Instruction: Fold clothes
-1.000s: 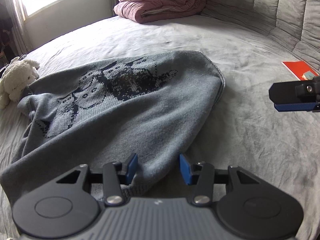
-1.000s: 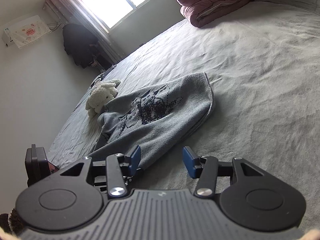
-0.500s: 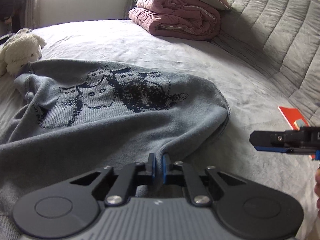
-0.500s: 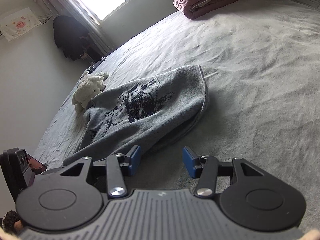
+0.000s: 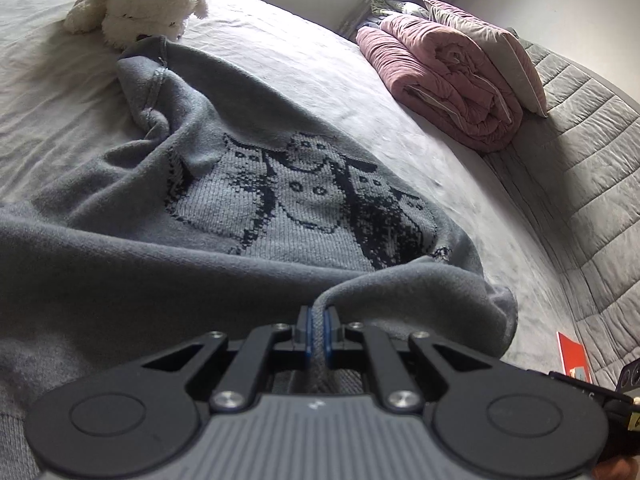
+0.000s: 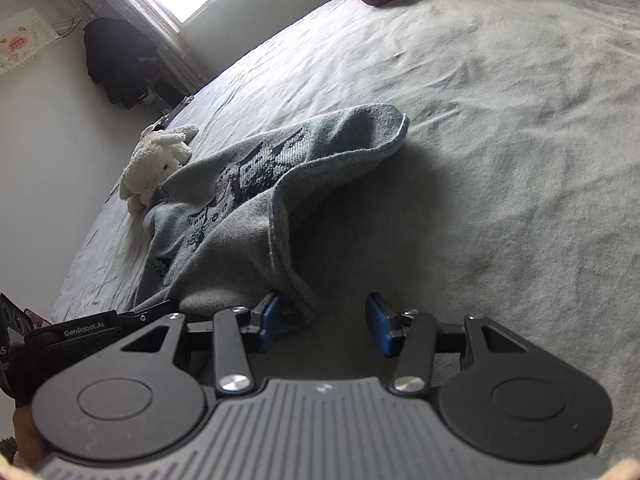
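Note:
A grey knitted sweater (image 5: 168, 216) with a dark cat pattern lies on the bed, its neck end towards a plush toy. My left gripper (image 5: 317, 326) is shut on the sweater's hem edge and lifts it, so the fabric tents up. In the right wrist view the sweater (image 6: 248, 200) hangs raised from the bed. My right gripper (image 6: 323, 322) is open, just right of the lifted hem, with its left pad beside the fabric edge. The left gripper's body (image 6: 80, 334) shows at the left of that view.
A white plush toy (image 5: 136, 0) lies at the sweater's neck, also in the right wrist view (image 6: 156, 160). A folded pink duvet (image 5: 440, 76) and a pillow (image 5: 492, 44) sit by the padded headboard (image 5: 580, 152). A red booklet (image 5: 574, 356) lies at right. Grey bed sheet (image 6: 500, 140) all around.
My left gripper closed on the sweater's hem and lifted it, bunching the fabric. My right gripper stayed open and moved closer to the raised hem.

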Motion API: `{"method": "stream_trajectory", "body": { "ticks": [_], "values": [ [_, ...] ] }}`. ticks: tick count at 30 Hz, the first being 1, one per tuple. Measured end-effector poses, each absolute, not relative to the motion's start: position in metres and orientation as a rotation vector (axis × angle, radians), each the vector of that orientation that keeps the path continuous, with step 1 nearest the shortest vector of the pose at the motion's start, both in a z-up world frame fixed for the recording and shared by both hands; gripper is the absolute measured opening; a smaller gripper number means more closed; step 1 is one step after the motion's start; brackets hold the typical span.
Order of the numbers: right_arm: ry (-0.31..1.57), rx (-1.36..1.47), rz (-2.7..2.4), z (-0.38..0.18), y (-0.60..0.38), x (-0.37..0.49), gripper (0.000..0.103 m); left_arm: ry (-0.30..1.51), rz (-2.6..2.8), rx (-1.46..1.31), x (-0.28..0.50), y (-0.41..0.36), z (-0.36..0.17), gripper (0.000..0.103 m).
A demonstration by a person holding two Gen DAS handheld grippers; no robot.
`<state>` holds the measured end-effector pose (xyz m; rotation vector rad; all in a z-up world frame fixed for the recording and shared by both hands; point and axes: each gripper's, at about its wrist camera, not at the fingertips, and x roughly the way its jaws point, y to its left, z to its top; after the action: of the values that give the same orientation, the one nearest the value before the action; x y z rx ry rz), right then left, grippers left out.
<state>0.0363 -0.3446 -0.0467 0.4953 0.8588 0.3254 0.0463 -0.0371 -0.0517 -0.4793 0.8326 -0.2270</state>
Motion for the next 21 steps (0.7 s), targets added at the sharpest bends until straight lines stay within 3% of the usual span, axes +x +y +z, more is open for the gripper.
{"method": "stream_trajectory", "body": {
  "ticks": [5, 9, 14, 21],
  "values": [
    [0.842, 0.452, 0.304, -0.055, -0.319, 0.041, 0.013, 0.818, -0.240, -0.460, 0.041, -0.030, -0.049, 0.007],
    [0.822, 0.490, 0.315, -0.045, -0.326, 0.037, 0.009, 0.794, -0.251, -0.423, 0.033, -0.025, -0.041, 0.007],
    [0.764, 0.506, 0.340, -0.020, -0.344, 0.017, 0.008, 0.768, -0.218, -0.377, 0.018, -0.007, -0.030, 0.028],
    [0.731, 0.521, 0.254, -0.001, -0.381, -0.006, 0.008, 0.750, -0.122, -0.306, -0.004, 0.032, -0.028, 0.034]
  ]
}}
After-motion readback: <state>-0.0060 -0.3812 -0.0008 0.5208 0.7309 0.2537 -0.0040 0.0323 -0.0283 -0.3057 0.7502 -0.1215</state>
